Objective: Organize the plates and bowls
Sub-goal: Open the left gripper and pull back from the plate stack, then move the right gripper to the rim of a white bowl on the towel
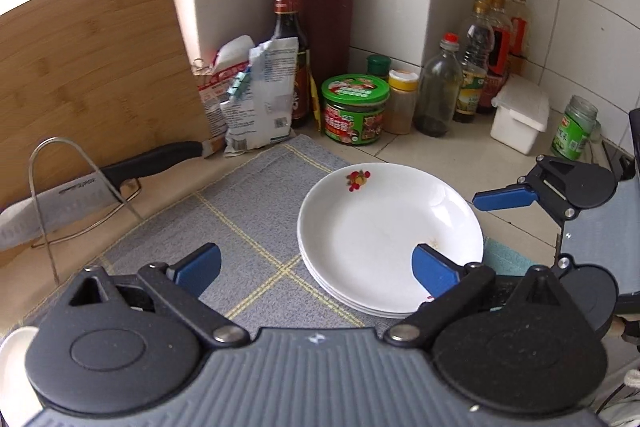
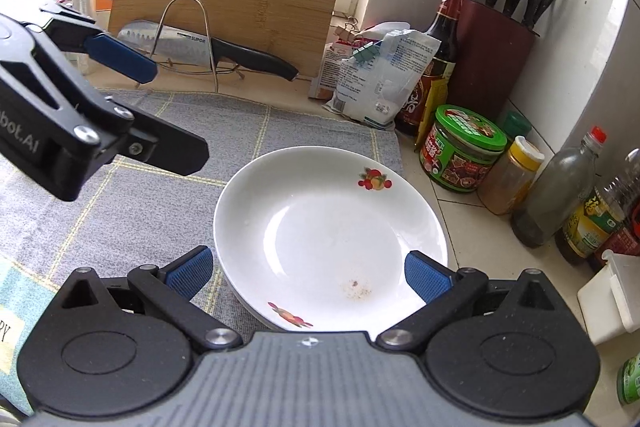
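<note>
table (image 1: pixel 448 151): pale tiled surface in a tiled wall corner, carries everything below
cloth mat (image 1: pixel 240 227): grey with yellow grid lines, spread flat on the table
cutting board (image 1: pixel 92 67): bamboo, stands upright at the back, leaning on the wall
plates (image 1: pixel 384 227): white stack with fruit prints, sits on the mat's right edge, partly over bare table; top plate has a few crumbs
left gripper (image 1: pixel 316 267): blue fingers spread wide apart, nothing between them; right pad overlaps the near rim of the plates in view, contact cannot be told
right gripper (image 2: pixel 310 269): fingers wide apart on either side of the near rim of the plates, not clamped; touching or not, cannot tell
knife block (image 1: pixel 326 27): dark red, in the corner, black handles sticking up
knife (image 1: pixel 100 187): black handle, rests across a wire rack (image 1: pixel 76 195) in front of the cutting board
soy sauce bottle (image 1: pixel 290 43): dark, upright beside the knife block
bags (image 1: pixel 256 95): clipped packets leaning near the bottle
green-lid jar (image 1: pixel 355 109): behind the plates, apart from them
</note>
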`<action>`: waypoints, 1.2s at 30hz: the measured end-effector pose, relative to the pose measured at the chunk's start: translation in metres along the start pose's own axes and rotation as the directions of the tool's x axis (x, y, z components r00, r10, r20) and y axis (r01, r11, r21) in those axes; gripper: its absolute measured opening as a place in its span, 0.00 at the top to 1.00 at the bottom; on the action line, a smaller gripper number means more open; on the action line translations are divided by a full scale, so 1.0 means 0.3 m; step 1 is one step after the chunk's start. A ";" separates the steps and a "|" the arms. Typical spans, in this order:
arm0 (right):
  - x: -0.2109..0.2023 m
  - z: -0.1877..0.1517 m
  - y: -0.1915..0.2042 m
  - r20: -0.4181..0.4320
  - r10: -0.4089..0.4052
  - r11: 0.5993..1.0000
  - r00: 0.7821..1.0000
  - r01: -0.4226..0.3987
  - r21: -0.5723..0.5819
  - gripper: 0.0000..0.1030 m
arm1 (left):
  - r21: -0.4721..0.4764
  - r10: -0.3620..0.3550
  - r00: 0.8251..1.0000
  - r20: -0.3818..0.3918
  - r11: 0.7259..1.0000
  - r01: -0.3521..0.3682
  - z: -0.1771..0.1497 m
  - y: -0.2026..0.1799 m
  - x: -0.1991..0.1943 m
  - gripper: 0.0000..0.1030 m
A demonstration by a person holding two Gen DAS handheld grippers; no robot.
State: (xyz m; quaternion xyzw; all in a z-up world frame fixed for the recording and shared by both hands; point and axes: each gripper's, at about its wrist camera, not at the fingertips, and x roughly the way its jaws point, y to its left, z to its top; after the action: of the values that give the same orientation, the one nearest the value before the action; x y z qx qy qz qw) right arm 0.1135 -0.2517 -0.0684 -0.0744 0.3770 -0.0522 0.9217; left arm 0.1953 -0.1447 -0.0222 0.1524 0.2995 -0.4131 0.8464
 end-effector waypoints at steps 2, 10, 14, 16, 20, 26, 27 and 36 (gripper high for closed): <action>0.005 0.012 0.006 0.000 0.026 1.000 1.000 -0.026 -0.011 0.00 | -0.048 0.039 0.999 0.029 0.998 -0.038 -0.028 0.019 -0.040 0.02; 0.019 0.085 0.117 0.018 0.130 0.990 0.991 -0.129 -0.058 0.00 | -0.188 0.193 0.981 0.032 0.965 -0.184 -0.181 0.112 -0.209 0.01; 0.027 0.128 0.229 0.023 0.178 0.980 0.984 -0.175 -0.093 0.00 | -0.212 0.240 0.971 0.012 0.949 -0.232 -0.264 0.169 -0.299 0.01; 0.033 0.147 0.288 0.024 0.200 0.975 0.980 -0.196 -0.106 0.00 | -0.214 0.282 0.960 -0.001 0.937 -0.275 -0.316 0.200 -0.361 0.01; 0.045 0.184 0.413 0.014 0.259 0.960 0.966 -0.256 -0.117 0.00 | -0.237 0.337 0.940 -0.046 0.911 -0.338 -0.418 0.278 -0.454 0.01; 0.056 0.215 0.583 -0.003 0.306 0.939 0.952 -0.302 -0.166 0.00 | -0.261 0.370 0.921 -0.125 0.883 -0.390 -0.590 0.379 -0.556 0.01; 0.058 0.220 0.605 -0.004 0.306 0.938 0.952 -0.302 -0.170 0.00 | -0.271 0.368 0.919 -0.138 0.879 -0.393 -0.616 0.396 -0.564 0.01; 0.076 0.258 0.771 -0.060 0.362 0.909 0.930 -0.367 -0.199 0.00 | -0.334 0.337 0.922 -0.190 0.861 -0.384 -0.781 0.505 -0.497 0.01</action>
State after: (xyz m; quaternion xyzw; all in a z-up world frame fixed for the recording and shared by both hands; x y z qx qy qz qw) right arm 0.1934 -0.0201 -0.0705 -0.0976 0.3977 0.1593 0.8983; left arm 0.1544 0.1572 -0.1075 0.0715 0.3893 -0.1740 0.9017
